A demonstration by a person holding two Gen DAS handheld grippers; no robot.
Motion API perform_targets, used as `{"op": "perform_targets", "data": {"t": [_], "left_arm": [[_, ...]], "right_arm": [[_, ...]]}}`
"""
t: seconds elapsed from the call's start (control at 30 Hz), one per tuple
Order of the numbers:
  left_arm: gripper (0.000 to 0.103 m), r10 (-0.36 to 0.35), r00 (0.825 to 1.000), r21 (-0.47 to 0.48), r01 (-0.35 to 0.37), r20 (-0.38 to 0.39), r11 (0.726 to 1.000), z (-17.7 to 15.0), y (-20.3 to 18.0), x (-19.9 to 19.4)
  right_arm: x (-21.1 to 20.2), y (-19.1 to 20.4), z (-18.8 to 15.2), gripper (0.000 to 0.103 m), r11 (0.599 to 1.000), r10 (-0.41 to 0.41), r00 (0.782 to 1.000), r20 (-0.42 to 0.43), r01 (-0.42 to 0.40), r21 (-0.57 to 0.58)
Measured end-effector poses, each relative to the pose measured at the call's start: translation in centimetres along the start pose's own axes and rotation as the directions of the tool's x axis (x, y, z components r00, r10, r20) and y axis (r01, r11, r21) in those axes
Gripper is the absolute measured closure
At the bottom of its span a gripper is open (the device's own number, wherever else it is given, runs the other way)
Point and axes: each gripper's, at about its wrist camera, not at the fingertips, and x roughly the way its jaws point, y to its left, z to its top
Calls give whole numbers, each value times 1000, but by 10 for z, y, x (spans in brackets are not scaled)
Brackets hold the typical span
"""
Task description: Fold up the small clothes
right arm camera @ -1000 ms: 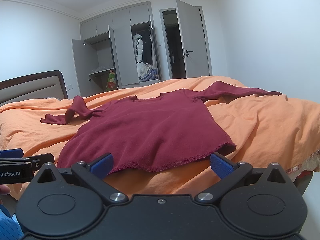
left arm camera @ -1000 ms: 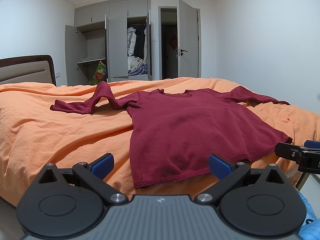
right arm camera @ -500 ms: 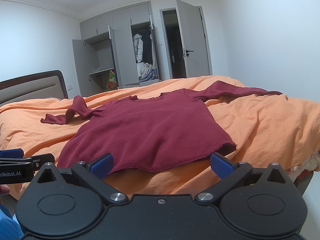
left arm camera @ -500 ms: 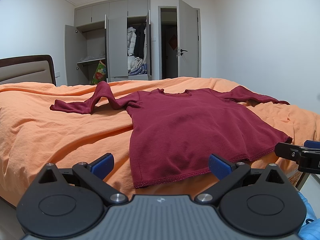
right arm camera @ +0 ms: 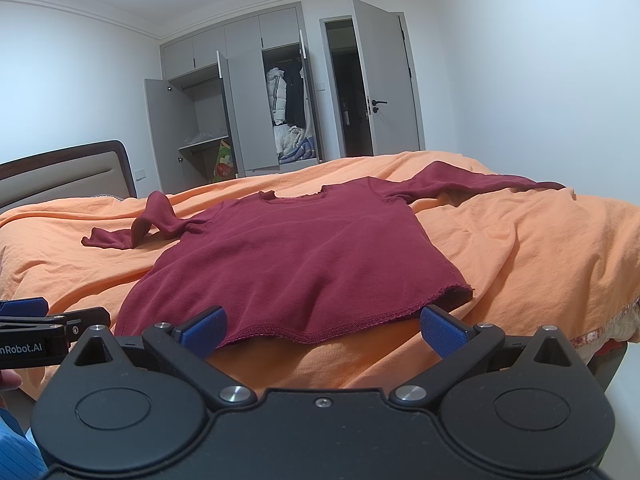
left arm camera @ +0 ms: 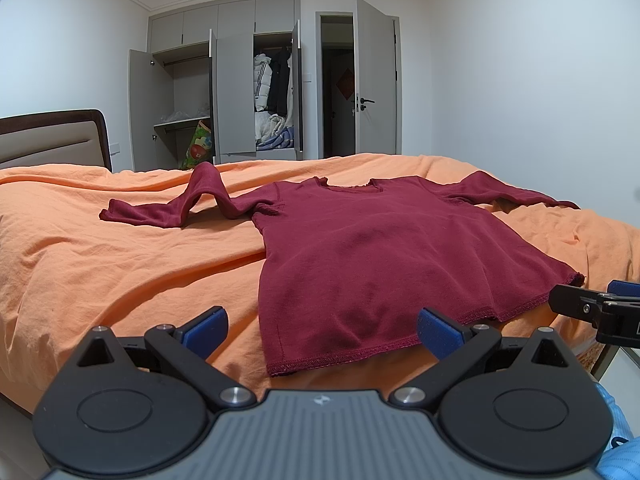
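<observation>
The dark red long-sleeved top [left arm camera: 384, 256] lies spread flat on my orange bedspread [left arm camera: 120, 264], neckline away from me and hem toward me near the bed's front edge. Its body is mostly smooth. One sleeve [left arm camera: 188, 204] runs out to the left and humps up into an arch partway along before its cuff drops back onto the cover; the other sleeve [right arm camera: 480, 184] stretches out to the right, lying low over the rumpled fabric.

My left gripper [left arm camera: 320, 330] hangs just short of the hem with its blue pads [left arm camera: 204, 328] spread wide and nothing between them. My right gripper [right arm camera: 322, 330] is the same, jaws wide apart and empty, close to the hem but not touching it. Each gripper's tip shows at the edge of the other's view.

Beyond the bed stands a padded headboard [left arm camera: 52, 140] on the left, a grey wardrobe [left arm camera: 224, 80] with doors open and clothes inside, and an open room door [left arm camera: 376, 76]
</observation>
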Motion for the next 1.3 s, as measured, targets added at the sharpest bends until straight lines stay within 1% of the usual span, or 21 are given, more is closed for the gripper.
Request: {"op": "perform_targets", "data": {"t": [0.3, 0.4, 0.47, 0.53, 0.6, 0.73, 1.0, 1.3], "left_arm": [[0, -1, 1000, 0, 1, -3, 1000, 0, 0, 0], [0, -10, 1000, -9, 10, -19, 1000, 1, 2, 4], [0, -20, 999, -24, 19, -50, 1000, 4, 7, 11], [0, -22, 998, -35, 19, -65, 999, 9, 11, 20], [0, -1, 998, -25, -1, -70, 1000, 12, 12, 32], [0, 34, 997, -10, -35, -74, 999, 31, 15, 50], [0, 63, 995, 18, -62, -76, 998, 74, 18, 92], [0, 77, 993, 12, -76, -92, 997, 133, 18, 148]], "right_arm": [[0, 1, 0, 0, 1000, 0, 1000, -1, 0, 0], [2, 1, 0, 0, 1000, 12, 1000, -14, -12, -7], [5, 8, 3, 0, 999, 34, 999, -36, -35, -25], [9, 10, 8, 0, 998, 50, 998, -47, -52, -38], [16, 10, 15, 0, 997, 57, 997, -51, -59, -45], [34, 8, 33, 0, 997, 62, 997, -49, -64, -52], [75, -3, 72, 0, 998, 41, 998, -56, -44, -49], [120, -31, 126, 0, 999, -20, 999, -48, 19, -29]]}}
